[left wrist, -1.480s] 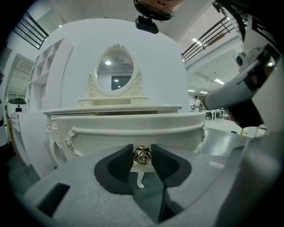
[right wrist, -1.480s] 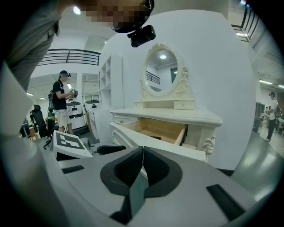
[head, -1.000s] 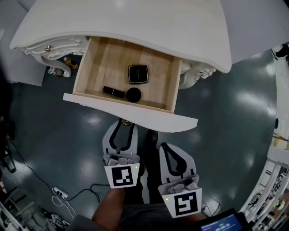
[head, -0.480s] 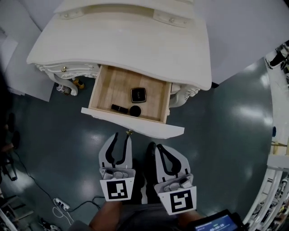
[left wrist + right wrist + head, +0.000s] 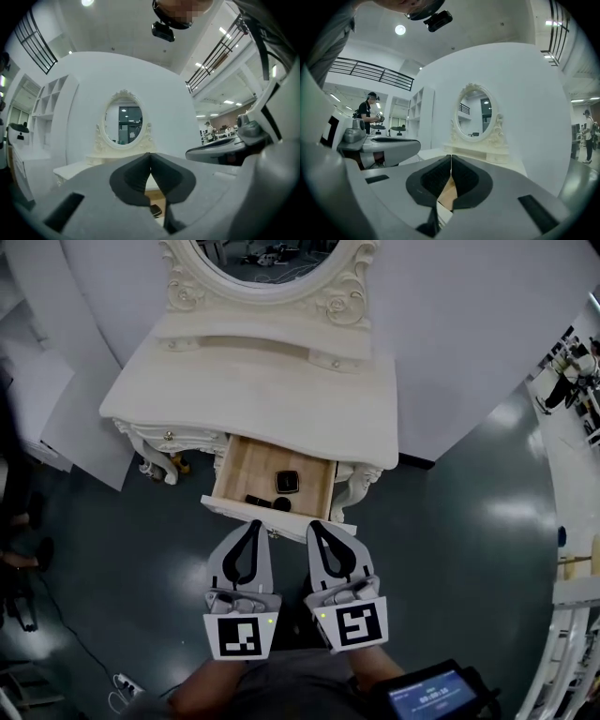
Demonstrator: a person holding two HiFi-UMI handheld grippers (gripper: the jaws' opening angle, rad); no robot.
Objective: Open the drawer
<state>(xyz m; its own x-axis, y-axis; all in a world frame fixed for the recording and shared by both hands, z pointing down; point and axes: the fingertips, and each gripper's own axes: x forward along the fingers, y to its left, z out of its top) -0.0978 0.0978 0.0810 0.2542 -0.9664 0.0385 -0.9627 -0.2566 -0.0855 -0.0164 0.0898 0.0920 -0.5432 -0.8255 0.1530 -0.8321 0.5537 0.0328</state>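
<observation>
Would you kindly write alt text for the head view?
The wooden drawer of a white dressing table stands open, small black items inside. Before it, the left gripper and right gripper are both shut and empty.

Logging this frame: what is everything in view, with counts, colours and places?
dressing table: one, white, centre
mirror: one, oval, carved white frame, on the table
drawer: one, wooden inside, open
compact: one, black, square, in the drawer
tube: one, black, near the drawer's front
round case: one, black, beside the tube
floor: dark grey-green
screen: one, lit, bottom right
left gripper: grey, jaws just closed, empty
right gripper: grey, jaws together, empty
</observation>
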